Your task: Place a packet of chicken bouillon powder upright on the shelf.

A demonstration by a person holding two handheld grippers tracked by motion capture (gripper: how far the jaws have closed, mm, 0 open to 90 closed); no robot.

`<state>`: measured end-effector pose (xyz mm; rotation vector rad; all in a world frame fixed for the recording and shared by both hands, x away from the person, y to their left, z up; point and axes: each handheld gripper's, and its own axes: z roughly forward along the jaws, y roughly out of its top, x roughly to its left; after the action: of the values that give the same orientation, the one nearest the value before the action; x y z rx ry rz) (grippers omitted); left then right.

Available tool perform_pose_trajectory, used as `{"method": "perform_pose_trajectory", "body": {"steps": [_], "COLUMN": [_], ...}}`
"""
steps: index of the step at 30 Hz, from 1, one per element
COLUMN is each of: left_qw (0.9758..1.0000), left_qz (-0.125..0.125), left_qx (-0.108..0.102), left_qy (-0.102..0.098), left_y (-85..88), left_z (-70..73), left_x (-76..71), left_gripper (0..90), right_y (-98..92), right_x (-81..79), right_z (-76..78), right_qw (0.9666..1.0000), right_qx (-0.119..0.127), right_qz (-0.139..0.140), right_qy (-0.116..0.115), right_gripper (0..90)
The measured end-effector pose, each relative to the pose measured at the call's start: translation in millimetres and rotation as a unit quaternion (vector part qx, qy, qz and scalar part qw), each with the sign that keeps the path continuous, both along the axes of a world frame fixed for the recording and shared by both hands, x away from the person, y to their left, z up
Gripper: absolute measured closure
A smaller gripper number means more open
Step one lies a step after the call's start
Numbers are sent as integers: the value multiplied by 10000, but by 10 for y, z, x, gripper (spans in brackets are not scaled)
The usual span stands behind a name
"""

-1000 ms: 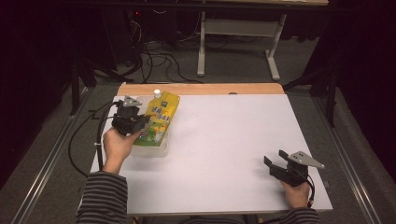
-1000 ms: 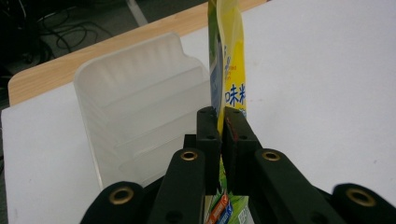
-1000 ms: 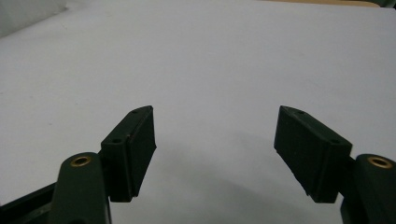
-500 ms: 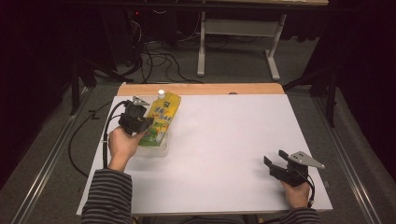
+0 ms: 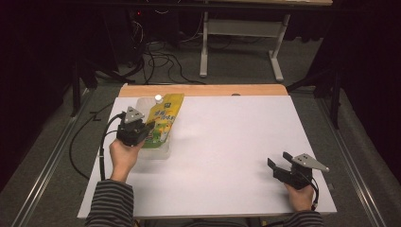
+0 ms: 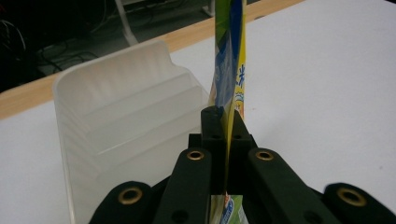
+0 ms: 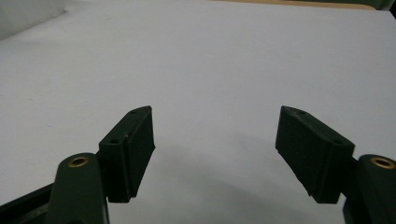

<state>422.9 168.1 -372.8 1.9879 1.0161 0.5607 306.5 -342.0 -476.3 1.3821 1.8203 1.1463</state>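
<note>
Broadly, the white desk (image 5: 227,142) spans mid-frame; at its upper left a clear plastic tray (image 5: 142,106) sits beneath a yellow-green spouted pouch (image 5: 166,118), pinched by the left tongs (image 5: 142,130). Right tongs (image 5: 279,170) gape, idle, lower right. Likely next: lower the pouch into the tray, then release.

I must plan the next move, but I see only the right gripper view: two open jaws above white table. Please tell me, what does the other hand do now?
Observer: The left gripper is shut on a yellow-green pouch, at the table's far left.
Operator: How is the pouch held?
Observer: In the left gripper view, the jaws pinch the flat pouch edge-on.
Operator: Is anything beside it?
Observer: Yes, a translucent plastic container stands next to the pouch, on the white table.
Operator: And my gripper?
Observer: The right gripper sits near the table's near right corner, far from the pouch.
</note>
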Motion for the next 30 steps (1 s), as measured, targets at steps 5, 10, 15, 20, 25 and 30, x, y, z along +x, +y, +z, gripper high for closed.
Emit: {"method": "perform_pose_trajectory", "body": {"steps": [5,10,15,20,25,30], "left_qw": [9997,9993,9986,9972,9978,9986], "left_qz": [-9,-55,-77,-161,-130,-147], "left_qx": [209,303,317,393,480,471], "left_qy": [126,190,417,615,449,178], "left_y": [-6,-6,36,55,26,-6], "left_z": [16,27,38,51,42,31], "left_x": [-34,-47,-44,-55,-87,-118], "left_gripper": [893,892,892,893,900,900], "right_y": [1,1,4,5,6,11], "right_x": [3,-1,9,15,18,24], "right_z": [-1,0,-1,-2,-2,-3], "right_qw": [10000,10000,10000,10000,10000,9999], "right_qx": [-31,-5,-54,-59,-65,-87], "right_qz": [11,-6,38,32,41,50], "right_qy": [-4,-4,20,44,58,85], "right_gripper": [285,285,285,286,287,287]}}
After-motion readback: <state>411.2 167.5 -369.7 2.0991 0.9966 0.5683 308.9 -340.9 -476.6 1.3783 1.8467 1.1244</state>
